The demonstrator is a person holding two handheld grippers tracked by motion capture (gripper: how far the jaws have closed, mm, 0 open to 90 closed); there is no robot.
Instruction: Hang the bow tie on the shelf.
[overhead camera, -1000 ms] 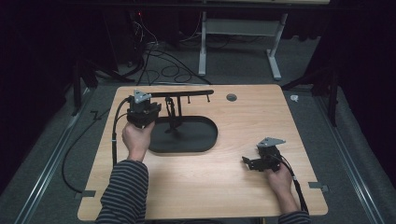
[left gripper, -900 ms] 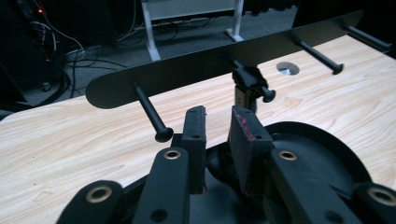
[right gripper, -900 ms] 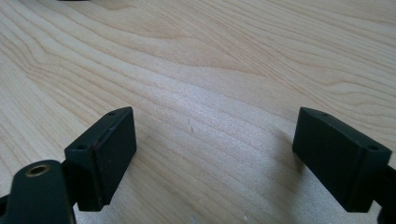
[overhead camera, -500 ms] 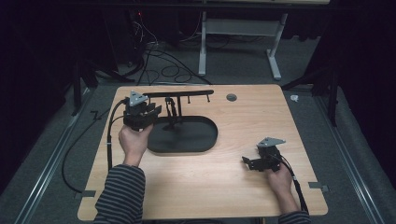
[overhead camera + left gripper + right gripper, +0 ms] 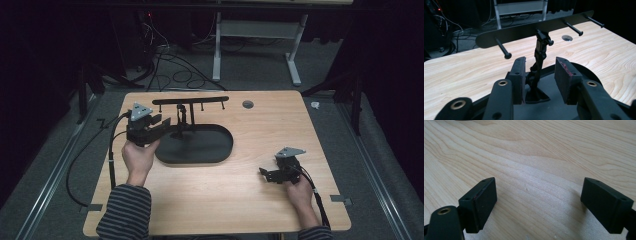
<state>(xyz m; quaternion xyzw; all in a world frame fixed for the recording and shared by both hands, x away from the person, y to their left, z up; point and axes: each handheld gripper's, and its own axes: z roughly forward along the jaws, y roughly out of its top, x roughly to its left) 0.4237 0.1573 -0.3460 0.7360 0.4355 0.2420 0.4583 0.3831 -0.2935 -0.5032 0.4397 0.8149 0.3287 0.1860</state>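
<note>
Wooden bench (image 5: 240, 200) carries black stand (image 5: 192, 145) w/ upright post (image 5: 539, 62) between left tool (image 5: 540, 77) pads, jaws just opening, apparently releasing it; right tool (image 5: 539, 205) open, idle near bench edge.

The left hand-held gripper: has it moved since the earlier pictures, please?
Yes, back from the stand's post toward the table's left edge; its jaws have just been opening around it.

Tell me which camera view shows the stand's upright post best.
The left gripper view: the upright post rises close up between the left gripper's jaws, which have just been opening and stand clear of it. In the high view the post is small and dark above the oval base. The right gripper view faces bare table.
</note>
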